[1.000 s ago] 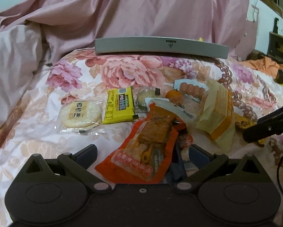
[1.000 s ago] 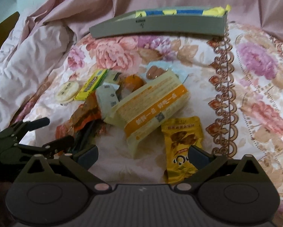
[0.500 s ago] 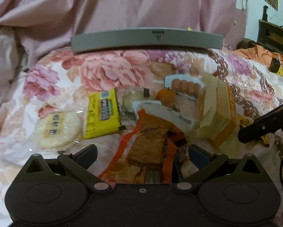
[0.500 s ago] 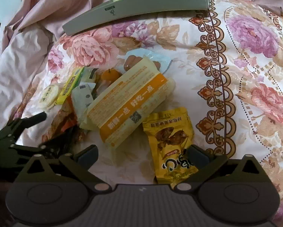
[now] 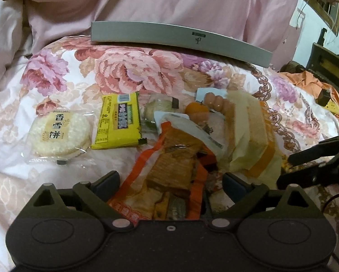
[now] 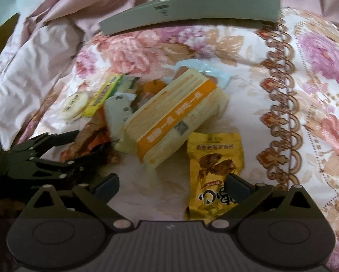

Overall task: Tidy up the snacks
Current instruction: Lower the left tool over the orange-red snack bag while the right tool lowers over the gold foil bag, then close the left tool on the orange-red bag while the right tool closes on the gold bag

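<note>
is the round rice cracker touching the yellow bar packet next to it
Apart. The left wrist view shows a strip of floral bedcover between the rice cracker and the yellow bar packet; only the cracker's clear wrapper edge nears it.

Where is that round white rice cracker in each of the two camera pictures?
Left wrist view: round rice cracker, left of centre, beside the yellow packet.
Right wrist view: small, far left of the pile, same neighbour.
Shared landmark: grey box at the back.

Snack packets (image 5: 169, 165) heaped on floral bedspread (image 5: 133, 72); grey box (image 5: 180, 39) behind.
</note>
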Demonstrator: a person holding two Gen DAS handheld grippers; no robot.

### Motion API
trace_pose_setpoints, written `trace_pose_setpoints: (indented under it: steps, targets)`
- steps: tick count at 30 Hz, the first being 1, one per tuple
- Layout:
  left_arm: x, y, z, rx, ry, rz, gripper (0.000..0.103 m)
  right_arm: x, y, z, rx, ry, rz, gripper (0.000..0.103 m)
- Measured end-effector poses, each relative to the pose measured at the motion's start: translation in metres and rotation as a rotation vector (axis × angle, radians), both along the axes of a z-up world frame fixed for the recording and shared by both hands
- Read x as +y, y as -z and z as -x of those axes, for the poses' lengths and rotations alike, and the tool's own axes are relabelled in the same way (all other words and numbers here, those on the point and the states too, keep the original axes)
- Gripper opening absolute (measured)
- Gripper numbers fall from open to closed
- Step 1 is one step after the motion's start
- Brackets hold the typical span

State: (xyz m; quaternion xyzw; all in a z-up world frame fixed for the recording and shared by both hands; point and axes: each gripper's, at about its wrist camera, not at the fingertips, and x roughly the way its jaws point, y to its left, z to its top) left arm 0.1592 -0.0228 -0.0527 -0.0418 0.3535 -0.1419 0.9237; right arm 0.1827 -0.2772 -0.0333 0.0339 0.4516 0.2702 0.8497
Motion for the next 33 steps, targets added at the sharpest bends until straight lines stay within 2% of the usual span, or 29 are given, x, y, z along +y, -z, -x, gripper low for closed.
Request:
trace_pose_setpoints:
  steps: [5, 10, 15, 19, 22, 24, 27, 29, 33]
  targets:
    - [0.0, -0.005, 0.002, 0.022, -0.015, 0.016, 0.088, 0.008, -0.002, 0.004, -0.019, -0.052, -0.002, 0.101]
    - [0.001, -0.002, -0.002, 0.039, -0.041, -0.003, 0.085, 0.002, 0.0, 0.001, -0.036, 0.05, 0.036, 0.092]
    - [-0.001, -0.003, -0.004, 0.023, -0.035, -0.027, 0.09, 0.0, 0.001, 0.0, -0.055, 0.108, 0.077, 0.092]
    - [0.002, -0.004, -0.005, 0.021, -0.04, -0.005, 0.09, -0.011, 0.004, -0.004, -0.025, 0.159, 0.067, 0.091]
    - [0.005, -0.004, -0.006, 0.035, -0.042, 0.031, 0.082, -0.015, 0.009, -0.01, 0.026, 0.179, 0.057, 0.091]
    - [0.004, -0.005, -0.006, 0.043, -0.043, 0.034, 0.079, -0.015, 0.01, -0.01, 0.028, 0.179, 0.057, 0.092]
    - [0.002, -0.006, -0.004, 0.056, -0.051, 0.032, 0.077, -0.013, 0.011, -0.008, 0.024, 0.171, 0.073, 0.087]
    - [0.001, -0.006, -0.001, 0.065, -0.069, 0.031, 0.076, -0.011, 0.011, -0.005, 0.018, 0.154, 0.063, 0.076]
    - [0.002, -0.007, 0.006, 0.08, -0.109, 0.048, 0.073, -0.007, 0.009, -0.004, 0.012, 0.133, 0.053, 0.069]
